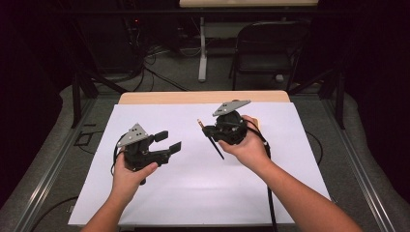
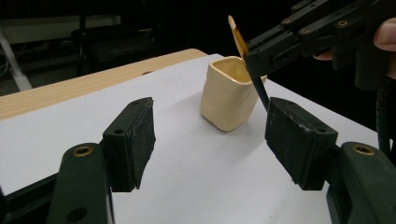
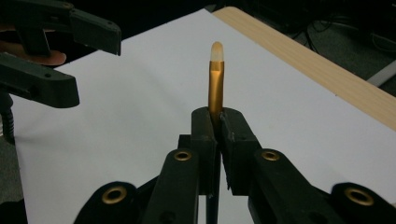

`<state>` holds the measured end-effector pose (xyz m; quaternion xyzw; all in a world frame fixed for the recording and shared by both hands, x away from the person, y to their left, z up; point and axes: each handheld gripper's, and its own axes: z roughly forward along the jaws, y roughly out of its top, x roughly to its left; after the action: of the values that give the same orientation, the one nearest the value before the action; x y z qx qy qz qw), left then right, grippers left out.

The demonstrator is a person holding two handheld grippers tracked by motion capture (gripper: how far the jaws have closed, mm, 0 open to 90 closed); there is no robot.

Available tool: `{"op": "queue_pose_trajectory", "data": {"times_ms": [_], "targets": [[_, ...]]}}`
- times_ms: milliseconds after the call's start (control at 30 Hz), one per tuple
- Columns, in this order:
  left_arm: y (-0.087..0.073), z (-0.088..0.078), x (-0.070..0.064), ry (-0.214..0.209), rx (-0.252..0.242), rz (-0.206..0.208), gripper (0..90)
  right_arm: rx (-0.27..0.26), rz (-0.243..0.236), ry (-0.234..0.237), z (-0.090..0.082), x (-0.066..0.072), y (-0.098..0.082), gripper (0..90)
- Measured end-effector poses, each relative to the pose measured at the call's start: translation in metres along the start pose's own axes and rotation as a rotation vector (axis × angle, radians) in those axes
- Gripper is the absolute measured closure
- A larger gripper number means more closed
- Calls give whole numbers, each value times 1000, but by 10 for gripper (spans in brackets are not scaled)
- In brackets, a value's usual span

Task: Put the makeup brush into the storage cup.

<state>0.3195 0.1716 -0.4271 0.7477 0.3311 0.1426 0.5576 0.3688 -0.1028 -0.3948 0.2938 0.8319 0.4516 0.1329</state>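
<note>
1. We see a slim pencil (image 3: 215, 79): dark shaft, gold band, pale rounded tip.
2. Our right gripper (image 3: 217, 121) clamps it tight, tip upward, above the white sheet (image 1: 203, 193).
3. Our left gripper (image 1: 167, 141) gapes empty over the sheet, near the cream cup (image 2: 229, 93).

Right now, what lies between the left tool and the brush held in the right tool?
Nothing: in the high view, only bare white sheet separates the open left tool from the brush clamped in the right tool.
</note>
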Motion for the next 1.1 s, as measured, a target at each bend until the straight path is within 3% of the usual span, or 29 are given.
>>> {"op": "queue_pose_trajectory", "data": {"times_ms": [200,533,933,1100], "targets": [[4,4,0,7,-1,9,337,-115,5,35,-7,-6,-6,841],[4,12,2,-17,-18,-38,418,-254,21,28,-13,-4,-13,841],[3,26,2,-31,-12,-56,475,-307,18,15,-12,2,-13,841],[3,34,-1,-60,-13,-73,508,-318,23,14,-10,3,-12,841]]}}
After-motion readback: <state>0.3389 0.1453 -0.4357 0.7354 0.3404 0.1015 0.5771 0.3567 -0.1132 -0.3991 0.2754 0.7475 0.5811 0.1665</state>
